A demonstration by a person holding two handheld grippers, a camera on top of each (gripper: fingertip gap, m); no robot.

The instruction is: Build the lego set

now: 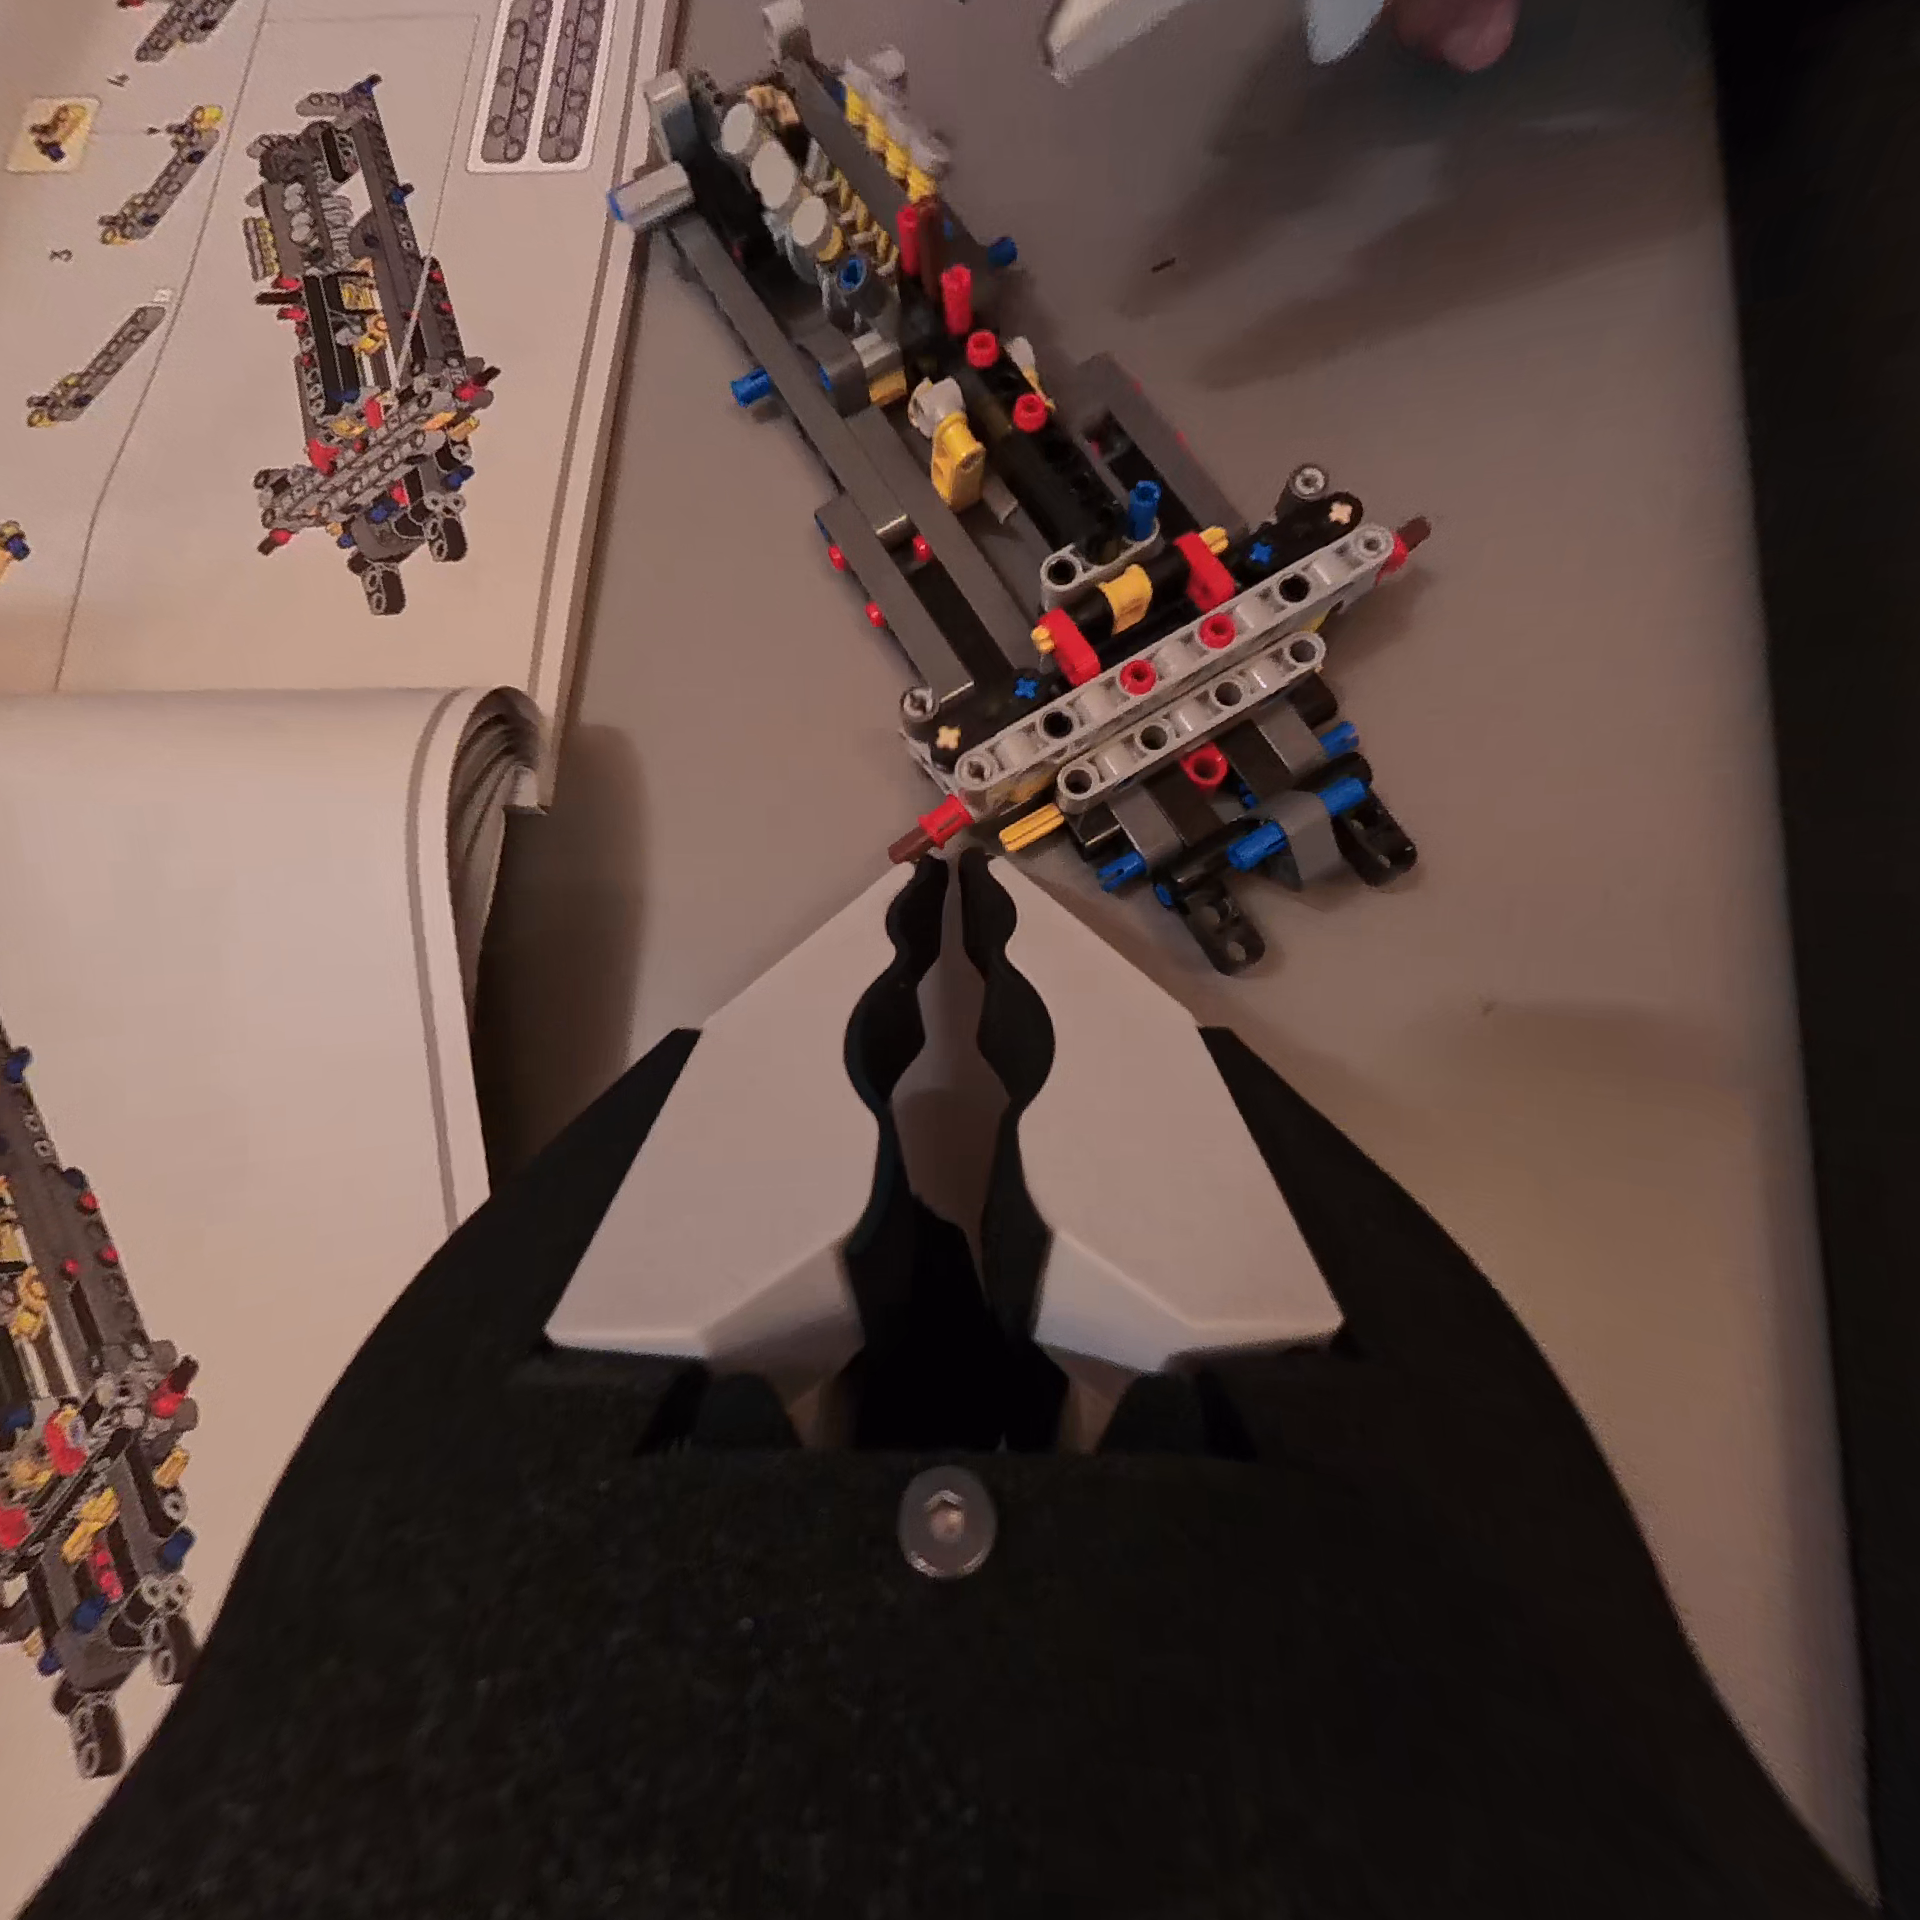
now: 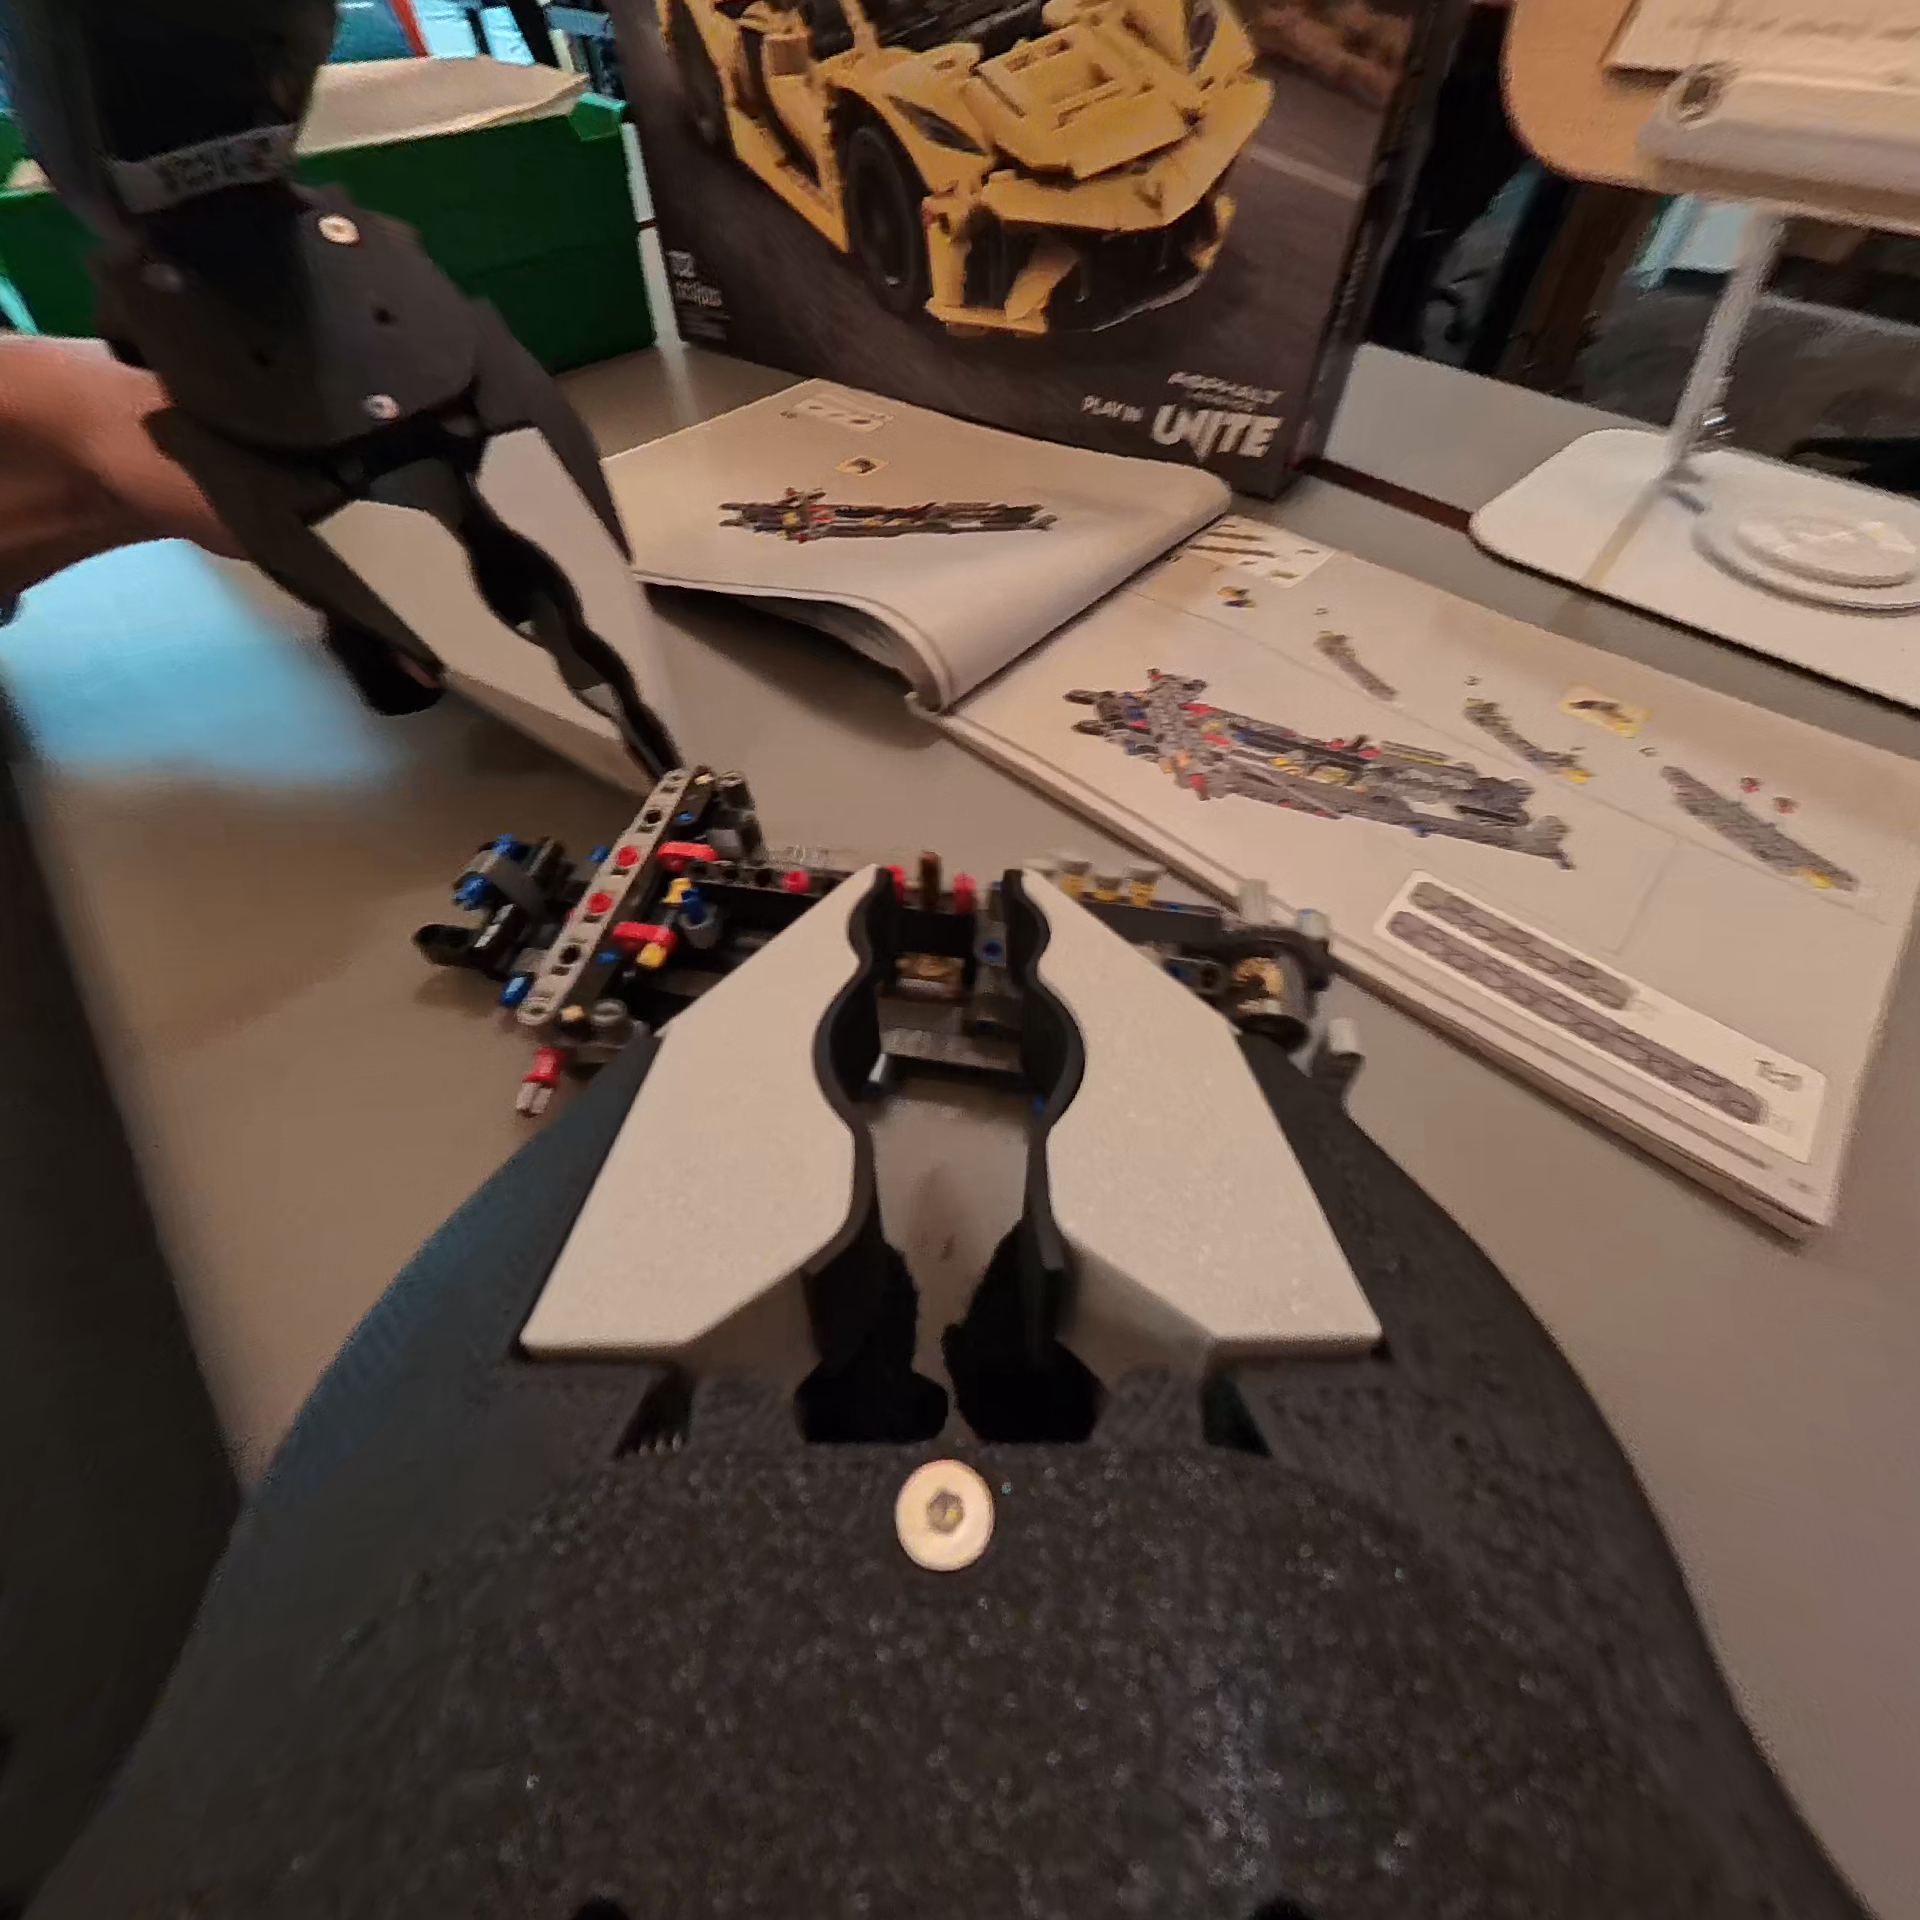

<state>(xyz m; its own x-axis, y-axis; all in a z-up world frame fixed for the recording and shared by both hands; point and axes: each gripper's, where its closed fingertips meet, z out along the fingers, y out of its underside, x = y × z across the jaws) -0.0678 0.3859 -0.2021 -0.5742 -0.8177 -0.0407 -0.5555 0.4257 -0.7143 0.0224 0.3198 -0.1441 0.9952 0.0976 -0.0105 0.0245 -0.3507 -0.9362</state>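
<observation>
The part-built lego chassis [image 1: 1039, 499], in dark grey, black and light grey beams with red, blue and yellow pins, lies slantwise on the grey table [image 1: 1507, 1143]. My left gripper [image 1: 951, 868] is shut, with its tips right at the brown and red axle end [image 1: 925, 831] on the chassis' near corner; I see nothing between its jaws. It also shows in the right wrist view [image 2: 655, 758], touching the end of the grey beam [image 2: 613, 894]. My right gripper [image 2: 948, 883] is open, and the chassis' middle [image 2: 935, 966] shows through its gap. It is a blur at the top of the left wrist view.
The open instruction booklet [image 1: 260, 416] lies left of the chassis and shows in the right wrist view [image 2: 1455, 831]. A box picturing a yellow car [image 2: 987, 208] stands behind, beside a green bin [image 2: 499, 208] and a white stand base [image 2: 1714, 540]. A loose red pin [image 2: 540, 1081] lies near the chassis. Some 12 cm of space lies between my two pairs of fingers. The yellow car [image 2: 987, 208] lies some 30 cm from my left tips, 35 cm from my right tips.
</observation>
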